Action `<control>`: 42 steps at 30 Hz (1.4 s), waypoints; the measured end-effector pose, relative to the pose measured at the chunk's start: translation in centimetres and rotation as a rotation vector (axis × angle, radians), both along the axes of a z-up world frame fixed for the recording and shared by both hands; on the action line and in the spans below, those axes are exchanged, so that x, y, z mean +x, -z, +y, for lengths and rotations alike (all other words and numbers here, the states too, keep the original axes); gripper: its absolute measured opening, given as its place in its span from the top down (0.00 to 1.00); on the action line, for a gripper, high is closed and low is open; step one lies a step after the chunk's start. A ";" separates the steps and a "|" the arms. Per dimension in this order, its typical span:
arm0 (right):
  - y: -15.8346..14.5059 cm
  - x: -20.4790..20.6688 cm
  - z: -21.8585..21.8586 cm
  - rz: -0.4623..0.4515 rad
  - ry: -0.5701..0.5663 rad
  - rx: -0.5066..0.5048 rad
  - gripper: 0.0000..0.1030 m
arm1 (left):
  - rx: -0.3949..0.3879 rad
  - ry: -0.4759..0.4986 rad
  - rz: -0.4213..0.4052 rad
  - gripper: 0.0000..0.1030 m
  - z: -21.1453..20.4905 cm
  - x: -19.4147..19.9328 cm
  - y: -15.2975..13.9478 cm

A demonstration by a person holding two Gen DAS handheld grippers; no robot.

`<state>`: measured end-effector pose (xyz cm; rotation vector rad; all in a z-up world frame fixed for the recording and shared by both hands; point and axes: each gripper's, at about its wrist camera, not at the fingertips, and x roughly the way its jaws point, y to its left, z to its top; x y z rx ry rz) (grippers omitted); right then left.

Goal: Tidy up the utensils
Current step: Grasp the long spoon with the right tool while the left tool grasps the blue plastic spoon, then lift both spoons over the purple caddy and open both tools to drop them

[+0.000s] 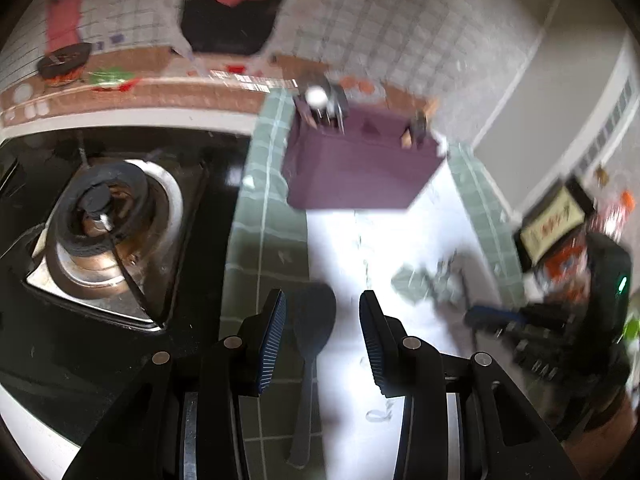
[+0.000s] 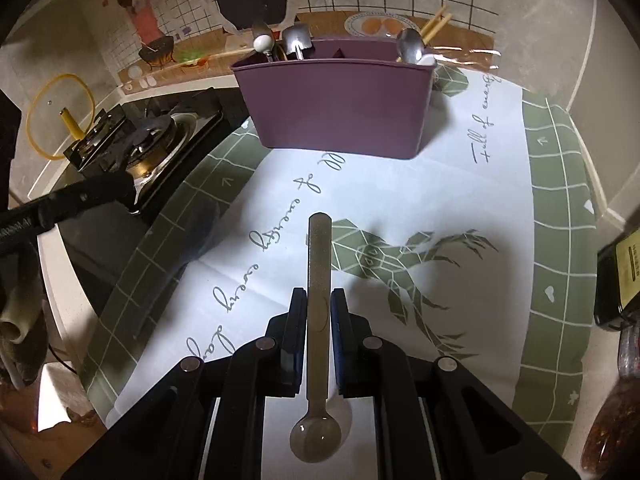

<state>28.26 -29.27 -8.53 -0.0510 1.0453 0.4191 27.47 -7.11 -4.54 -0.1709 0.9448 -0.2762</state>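
A: Where the counter begins on the left, what takes the room?

B: A gas burner [image 2: 148, 148] with a black ring on a shiny metal plate, set in a dark glass hob. Its edge lies just beside the green checked border of the mat [image 2: 560, 184]. The white middle of the mat, with cursive writing and a printed deer, has open room in front of the purple utensil holder [image 2: 340, 104].

A: And the holder?

B: Smooth plastic with rounded walls, and it stands upright at the far end of the mat. Metal spoons and chopsticks stand in its compartments.

A: How is the left gripper [image 1: 322, 324]?

B: Its ribbed blue pads stand apart and press nothing. It points steeply down above a grey flat spoon [image 1: 310, 344], which lies on the mat's left border between the fingers.

A: And the right gripper [image 2: 319, 320]?

B: It is clenched on a speckled beige spoon [image 2: 318, 300] at the flat handle. The handle tip points toward the holder and the round bowl is near the camera. The spoon is above the mat's middle.
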 end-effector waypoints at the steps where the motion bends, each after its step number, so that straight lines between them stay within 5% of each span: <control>1: -0.1 0.0 -0.2 -0.002 0.009 0.000 0.90 | 0.029 0.023 0.013 0.61 -0.5 0.1 0.6; 5: -0.8 -0.1 -0.7 -0.029 0.036 0.004 0.90 | 0.089 0.072 0.090 0.59 -2.2 1.1 3.2; 15: -2.3 -1.0 -0.5 -0.089 0.047 0.004 0.90 | 0.241 0.009 0.148 0.55 -5.1 4.6 6.6; 22: -3.2 -1.3 -0.8 -0.120 0.053 0.021 0.90 | 0.218 0.009 0.118 0.66 -5.5 4.5 6.4; 27: -4.2 -1.7 -1.4 -0.147 0.072 0.046 0.90 | 0.078 0.010 0.032 0.66 -3.7 2.2 2.9; 36: -5.9 -0.9 -1.8 -0.200 0.097 0.069 0.90 | 0.014 -0.012 -0.109 0.66 -2.8 0.9 -3.5; 42: -14.3 0.2 -2.2 -0.398 0.106 0.074 0.90 | -0.027 0.030 -0.314 0.66 -3.1 2.4 -14.2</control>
